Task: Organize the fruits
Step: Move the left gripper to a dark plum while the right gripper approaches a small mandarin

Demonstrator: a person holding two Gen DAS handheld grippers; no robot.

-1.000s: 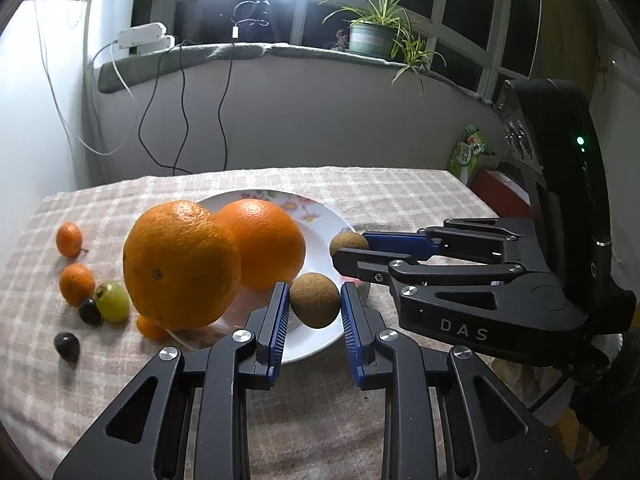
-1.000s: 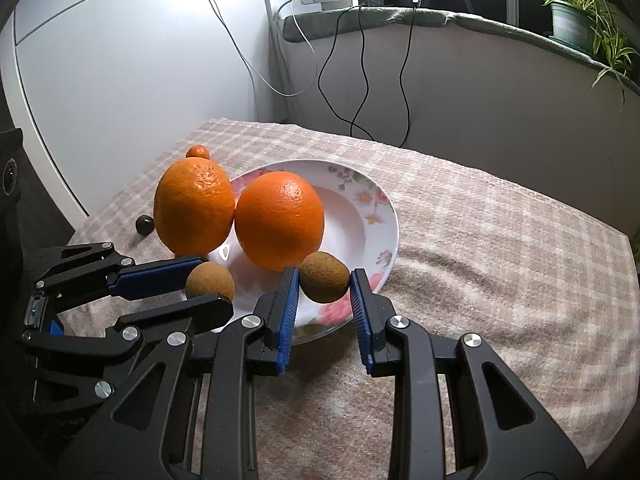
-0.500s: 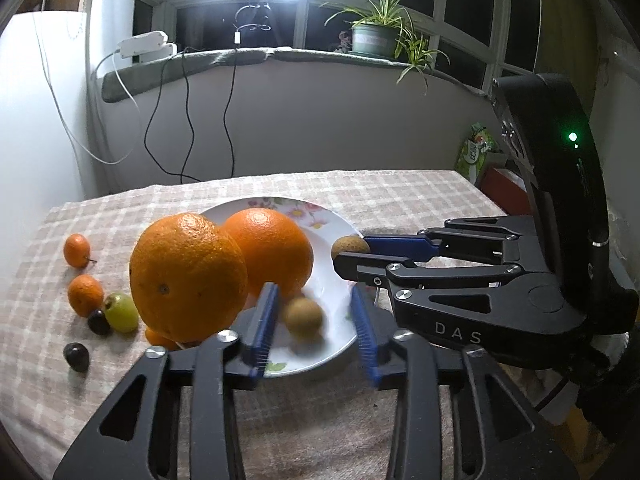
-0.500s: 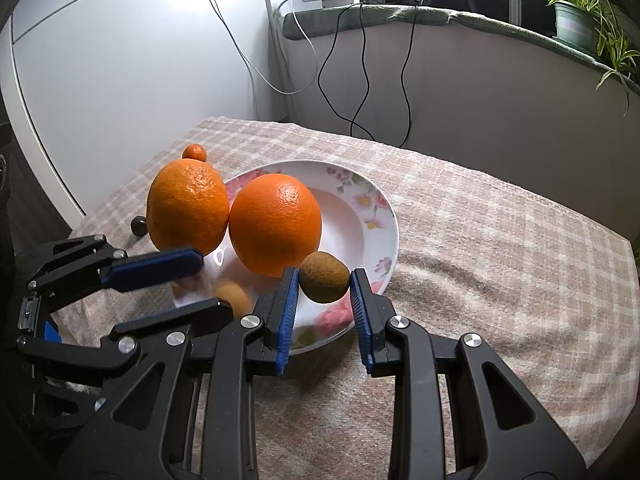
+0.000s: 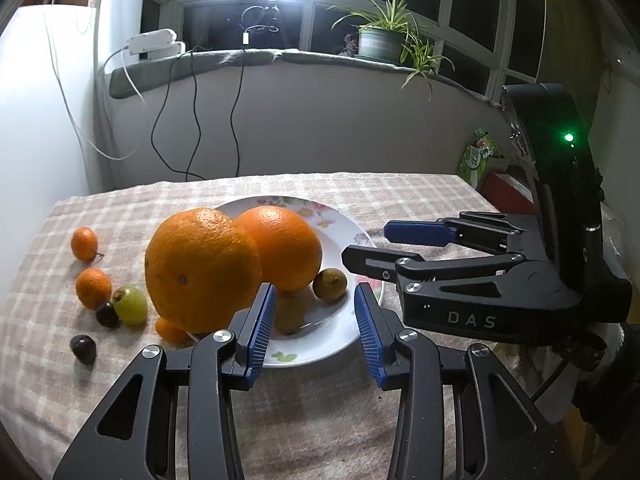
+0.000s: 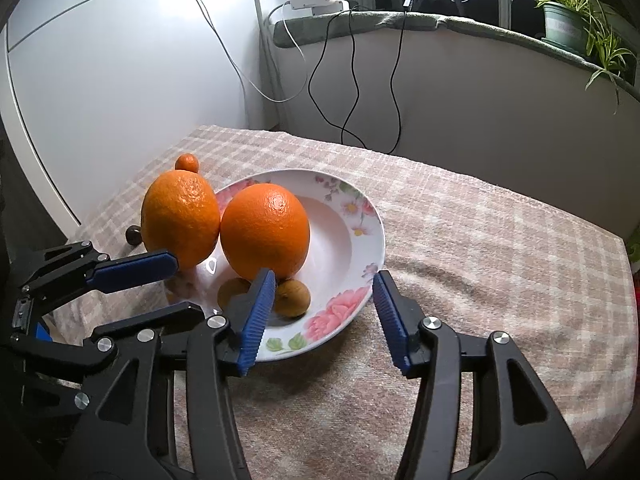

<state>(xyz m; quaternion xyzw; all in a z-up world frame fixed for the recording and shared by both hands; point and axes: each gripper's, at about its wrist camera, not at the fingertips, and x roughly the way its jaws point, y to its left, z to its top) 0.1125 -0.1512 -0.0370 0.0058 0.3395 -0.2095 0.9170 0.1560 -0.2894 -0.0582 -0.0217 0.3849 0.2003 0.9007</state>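
A white floral plate (image 5: 340, 332) (image 6: 352, 248) holds two big oranges (image 5: 200, 268) (image 5: 284, 248) and two small brown fruits (image 5: 330, 284) (image 5: 288, 314). In the right wrist view the oranges (image 6: 180, 220) (image 6: 264, 236) stand behind the brown fruits (image 6: 294, 298) (image 6: 233, 292). My left gripper (image 5: 314, 324) is open and empty just in front of the plate. My right gripper (image 6: 322, 316) is open and empty over the plate's near rim; it also shows in the left wrist view (image 5: 366, 244).
Loose on the checked tablecloth (image 5: 320, 408) left of the plate lie two small oranges (image 5: 84, 243) (image 5: 93, 288), a green grape (image 5: 130, 305) and two dark grapes (image 5: 107, 314) (image 5: 83, 348). Cables hang down the back wall (image 5: 192, 120). A potted plant (image 5: 376, 42) stands on the sill.
Both grippers have opened and let go of their brown fruits, which now lie on the plate. Both grippers have drawn back a little from the plate.
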